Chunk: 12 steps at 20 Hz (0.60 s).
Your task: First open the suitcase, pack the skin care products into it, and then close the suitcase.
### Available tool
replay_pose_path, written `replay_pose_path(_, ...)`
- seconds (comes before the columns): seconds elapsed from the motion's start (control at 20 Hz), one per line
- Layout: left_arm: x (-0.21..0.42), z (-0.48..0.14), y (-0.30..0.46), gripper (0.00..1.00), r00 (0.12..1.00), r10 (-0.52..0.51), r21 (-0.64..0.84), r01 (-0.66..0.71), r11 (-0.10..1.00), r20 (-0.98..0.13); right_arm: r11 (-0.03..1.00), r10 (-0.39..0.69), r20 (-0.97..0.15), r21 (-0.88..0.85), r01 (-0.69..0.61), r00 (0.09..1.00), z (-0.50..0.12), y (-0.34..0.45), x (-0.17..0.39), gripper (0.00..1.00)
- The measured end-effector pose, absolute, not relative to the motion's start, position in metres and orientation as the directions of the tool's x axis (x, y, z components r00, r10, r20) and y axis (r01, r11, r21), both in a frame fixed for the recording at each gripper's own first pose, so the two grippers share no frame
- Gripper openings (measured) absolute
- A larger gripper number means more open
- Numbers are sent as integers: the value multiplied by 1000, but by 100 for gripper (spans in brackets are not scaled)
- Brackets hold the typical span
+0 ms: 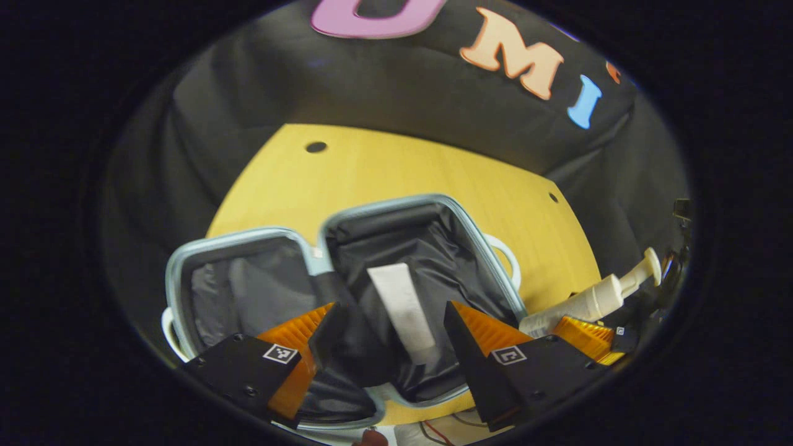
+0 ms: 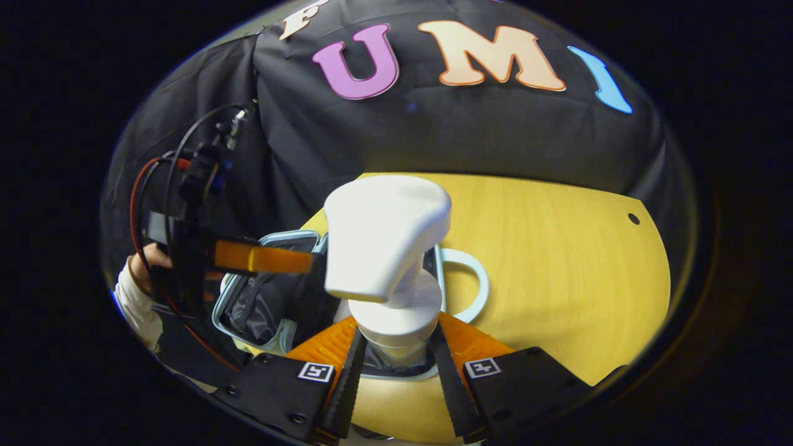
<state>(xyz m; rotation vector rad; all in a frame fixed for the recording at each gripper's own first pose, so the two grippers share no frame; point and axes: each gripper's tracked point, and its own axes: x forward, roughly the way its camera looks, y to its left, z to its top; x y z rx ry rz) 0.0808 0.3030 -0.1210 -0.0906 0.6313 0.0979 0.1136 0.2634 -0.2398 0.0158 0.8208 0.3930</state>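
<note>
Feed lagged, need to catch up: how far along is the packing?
Suitcase lies open with a white tube already inside. The right gripper grips the pump bottle near it; the left gripper hovers open above. Left: place the bottle, close the lid.

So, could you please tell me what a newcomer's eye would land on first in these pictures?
Probably the white pump bottle, looming large in the right gripper view and clamped in the right gripper. Next, the open suitcase on the yellow table, with a white tube already lying on its dark lining, seen between the fingers of the open left gripper.
</note>
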Motion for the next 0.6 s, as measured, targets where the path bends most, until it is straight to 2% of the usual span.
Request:
replay_pose_path(0.1, 62, -101, 334, 97, 817, 144, -14, -183, 983, -559, 915, 360, -737, 160, -370, 572, -254, 277, 113, 62)
replay_pose_path(0.15, 50, -95, 347, 97, 817, 172, -14, -214, 977, -550, 911, 360, -751, 153, -384, 554, -264, 282, 112, 58)
replay_pose_path(0.35, 3, -88, 394, 96, 810, 253, -83, -346, 935, -529, 906, 338, -793, 129, -404, 506, -295, 294, 119, 58)
replay_pose_path(0.4, -9, -92, 411, 96, 803, 279, -101, -385, 917, -527, 907, 331, -801, 124, -402, 499, -302, 295, 121, 62)
replay_pose_path(0.6, -61, -97, 464, 96, 771, 377, -190, -530, 826, -513, 917, 310, -817, 122, -380, 486, -319, 302, 127, 58)
